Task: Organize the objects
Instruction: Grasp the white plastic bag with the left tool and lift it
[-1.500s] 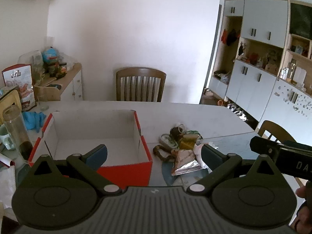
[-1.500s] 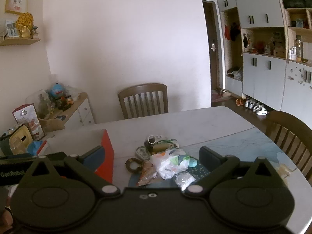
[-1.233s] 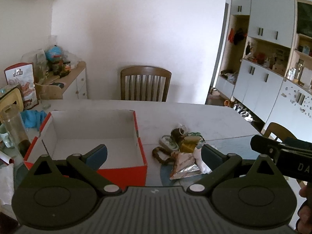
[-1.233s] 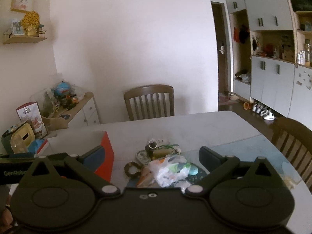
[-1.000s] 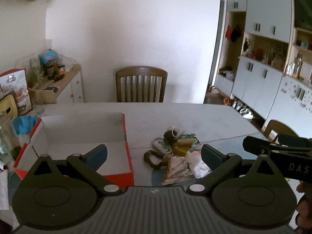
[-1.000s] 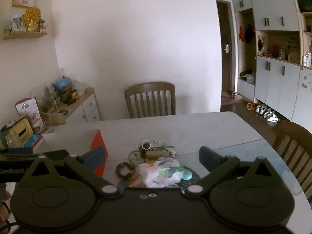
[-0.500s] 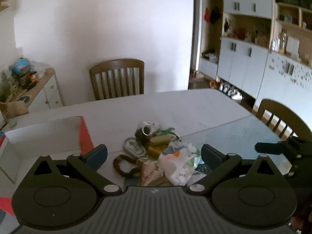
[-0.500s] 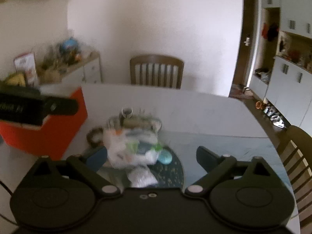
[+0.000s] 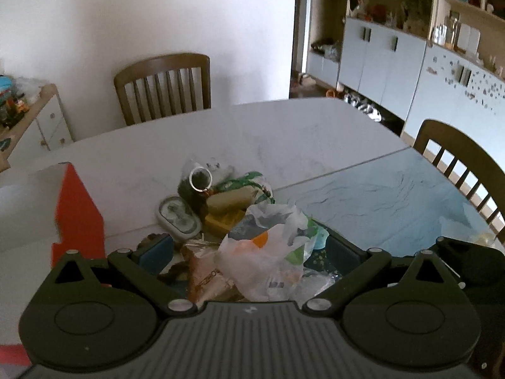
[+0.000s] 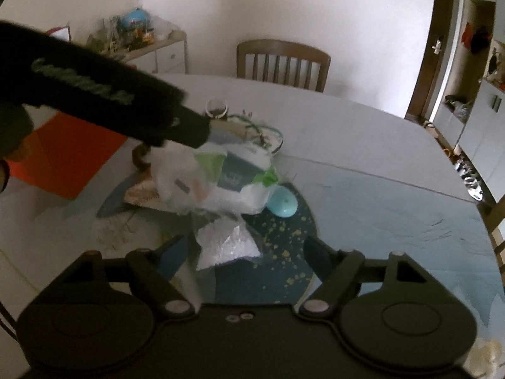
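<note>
Clutter sits heaped near the middle of the white tabletop (image 9: 284,132): a crumpled white plastic bag (image 9: 271,259) printed in green and orange lies on top, with a grey oval case (image 9: 178,218), a yellow block (image 9: 225,219) and a small round jar (image 9: 200,179) on the far side of it. Left of the heap stands the red cardboard box (image 9: 79,211). The left tongs (image 9: 249,249) are spread wide, one finger on either side of the plastic bag, gripping nothing. The right tongs (image 10: 247,249) are spread too, hovering over a small clear packet (image 10: 225,243) at the near edge of the heap, above a dark speckled mat (image 10: 284,240). A pale blue egg-shaped object (image 10: 282,203) rests on that mat just right of the bag. A wooden chair (image 9: 164,87) stands at the far side.
</note>
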`<action>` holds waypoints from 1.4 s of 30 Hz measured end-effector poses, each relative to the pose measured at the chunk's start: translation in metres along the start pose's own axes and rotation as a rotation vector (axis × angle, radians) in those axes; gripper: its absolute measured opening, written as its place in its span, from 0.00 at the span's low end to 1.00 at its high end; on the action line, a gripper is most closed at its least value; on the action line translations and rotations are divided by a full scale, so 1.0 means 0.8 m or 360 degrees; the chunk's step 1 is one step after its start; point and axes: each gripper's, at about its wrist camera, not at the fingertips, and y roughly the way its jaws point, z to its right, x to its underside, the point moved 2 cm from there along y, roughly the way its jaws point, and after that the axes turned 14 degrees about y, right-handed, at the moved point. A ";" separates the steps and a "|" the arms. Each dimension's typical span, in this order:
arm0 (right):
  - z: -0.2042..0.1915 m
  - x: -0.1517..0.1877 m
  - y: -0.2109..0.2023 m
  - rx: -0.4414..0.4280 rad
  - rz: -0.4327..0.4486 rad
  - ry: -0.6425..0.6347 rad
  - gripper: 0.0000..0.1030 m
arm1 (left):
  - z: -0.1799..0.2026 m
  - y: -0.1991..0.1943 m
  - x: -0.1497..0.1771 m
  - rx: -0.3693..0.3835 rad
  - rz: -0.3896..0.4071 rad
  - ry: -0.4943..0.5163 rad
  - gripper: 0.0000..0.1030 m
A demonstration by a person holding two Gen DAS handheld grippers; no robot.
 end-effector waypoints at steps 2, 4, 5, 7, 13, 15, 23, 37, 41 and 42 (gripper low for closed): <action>0.000 0.002 0.006 -0.0005 -0.0015 -0.0012 0.72 | 0.002 0.009 -0.003 -0.0007 -0.0014 0.0023 1.00; 0.001 0.002 0.011 -0.0018 -0.0026 -0.0018 0.68 | 0.006 0.015 -0.004 -0.0031 -0.0028 0.0044 1.00; 0.001 0.003 0.013 -0.0024 -0.0032 -0.0018 0.67 | 0.006 0.018 -0.005 -0.0032 -0.0041 0.0048 0.99; 0.001 0.003 0.016 -0.0034 -0.0039 -0.0015 0.64 | 0.004 0.025 -0.005 -0.0014 -0.0051 0.0028 0.99; -0.002 0.004 0.030 -0.0070 -0.0075 -0.0047 0.61 | 0.007 0.038 -0.010 0.0057 -0.0064 0.0041 0.99; -0.004 0.005 0.035 -0.0080 -0.0087 -0.0054 0.60 | 0.007 0.044 -0.010 0.0080 -0.0089 0.0035 0.94; -0.009 0.006 0.045 -0.0109 -0.0117 -0.0106 0.54 | 0.002 0.057 -0.008 0.0141 -0.0141 -0.0002 0.66; -0.001 0.002 0.038 -0.0095 -0.0120 -0.0114 0.37 | 0.003 0.046 -0.005 0.0153 -0.0149 -0.0051 0.45; 0.008 0.002 0.029 -0.0085 -0.0125 -0.0071 0.34 | 0.005 0.032 -0.005 0.0134 -0.0112 -0.0063 0.44; 0.011 0.002 0.026 -0.0088 -0.0128 -0.0058 0.33 | 0.005 0.028 -0.005 0.0130 -0.0105 -0.0068 0.44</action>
